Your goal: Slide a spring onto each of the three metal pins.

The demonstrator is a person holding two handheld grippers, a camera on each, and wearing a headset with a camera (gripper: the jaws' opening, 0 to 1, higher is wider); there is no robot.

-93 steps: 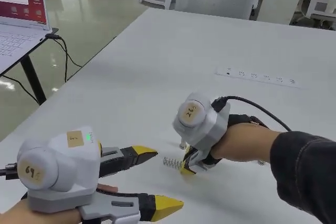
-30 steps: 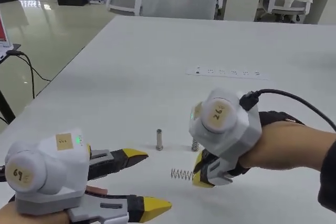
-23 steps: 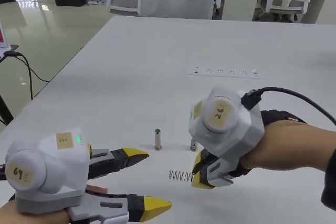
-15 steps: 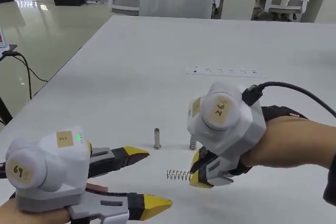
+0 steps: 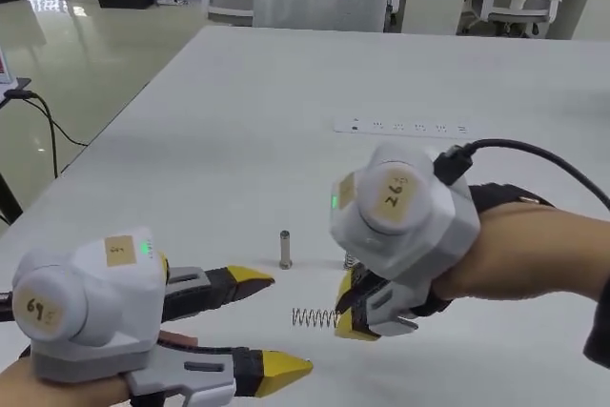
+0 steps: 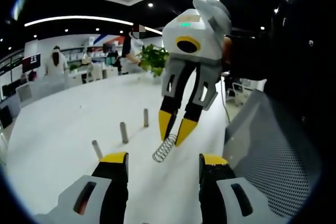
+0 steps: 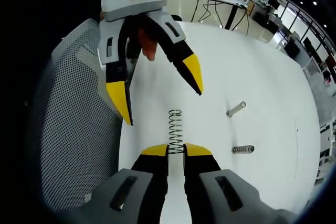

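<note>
Jaws on the right gripper (image 7: 177,151) are pinched on one end of a spring (image 7: 175,127). The rest of the coil sticks straight out ahead of the yellow tips, toward the left gripper (image 7: 157,90). In the head view the spring (image 5: 313,316) lies level, low over the white table (image 5: 238,121); I cannot tell whether it touches the top.

Left gripper (image 5: 272,323) jaws stand wide apart, nothing between them.

Writing: the round tan sticker on the left gripper's housing reads "69". The one on the right gripper (image 5: 345,312) reads "26", followed by a mark I can't make out. The small square tag on the left housing is too small to read. A green light shows on each housing.

Pins: a bare pin (image 5: 285,249) stands upright just beyond the spring. A second pin (image 7: 242,149) beside it already wears a coil. From the left gripper view I count three in a row (image 6: 124,132).

Farther up the table lies a white power strip (image 5: 405,127).
</note>
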